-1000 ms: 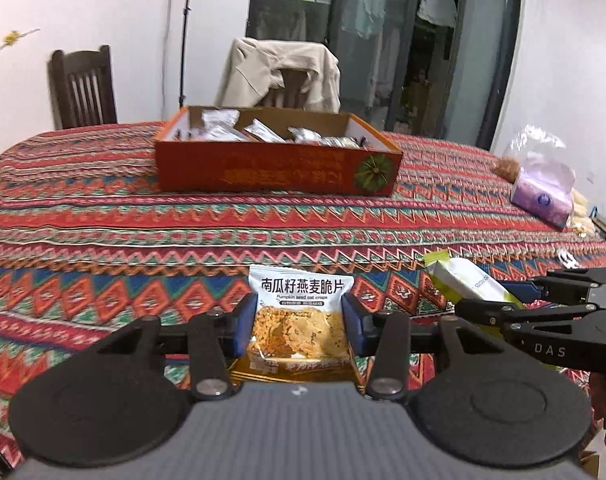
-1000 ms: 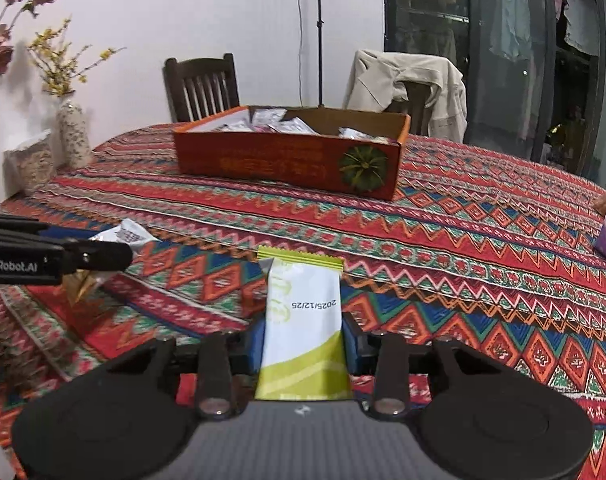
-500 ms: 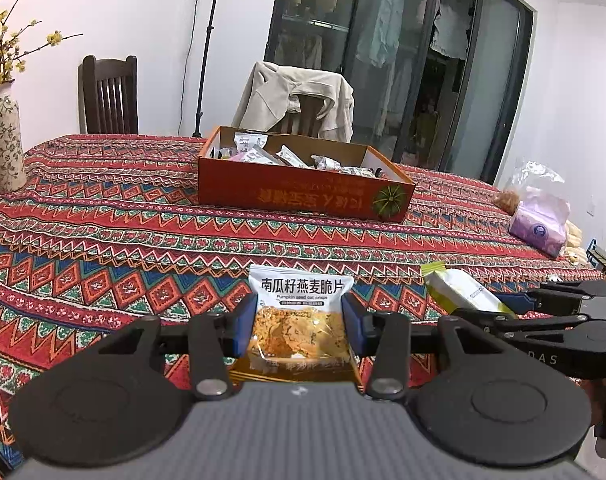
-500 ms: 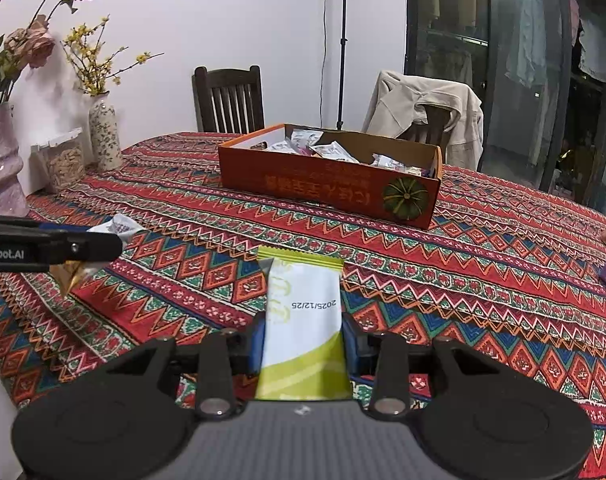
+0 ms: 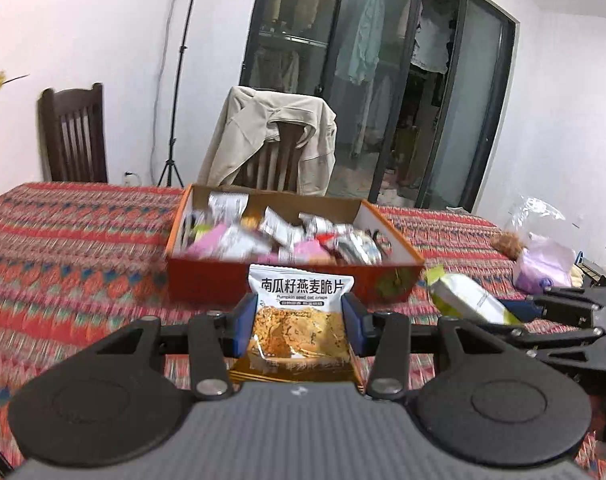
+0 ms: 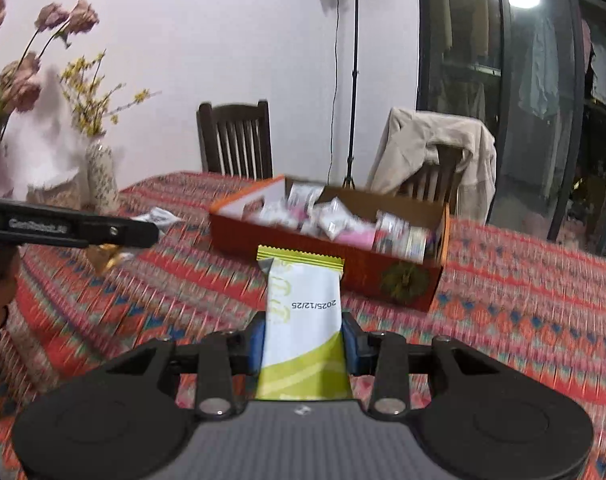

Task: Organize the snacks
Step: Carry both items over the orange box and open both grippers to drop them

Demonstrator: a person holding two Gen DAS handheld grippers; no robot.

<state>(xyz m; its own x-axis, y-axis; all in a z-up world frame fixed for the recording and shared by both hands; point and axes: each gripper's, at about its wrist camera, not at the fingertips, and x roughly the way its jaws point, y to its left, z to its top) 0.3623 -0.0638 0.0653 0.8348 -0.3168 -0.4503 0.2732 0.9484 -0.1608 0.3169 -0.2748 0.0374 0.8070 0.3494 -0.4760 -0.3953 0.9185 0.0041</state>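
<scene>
My left gripper (image 5: 301, 322) is shut on a white and orange oat crisp packet (image 5: 299, 320), held above the patterned tablecloth just before the orange snack box (image 5: 231, 284). That box holds several wrapped snacks. My right gripper (image 6: 303, 334) is shut on a white and green snack bar packet (image 6: 303, 312), also raised, with the same orange box (image 6: 343, 272) close ahead. In the left wrist view the right gripper (image 5: 515, 312) and its green packet (image 5: 463, 294) show at the right. In the right wrist view the left gripper (image 6: 143, 236) enters from the left.
The table (image 5: 63, 240) carries a red patterned cloth. A chair with a beige jacket (image 5: 271, 144) stands behind the box, and a dark wooden chair (image 6: 235, 140) beside it. Vases with flowers (image 6: 99, 176) stand far left. Plastic bags (image 5: 543, 256) lie at the right edge.
Both grippers have risen and come closer to the orange box, each still holding its packet. The box looks larger, and its contents show from above.
</scene>
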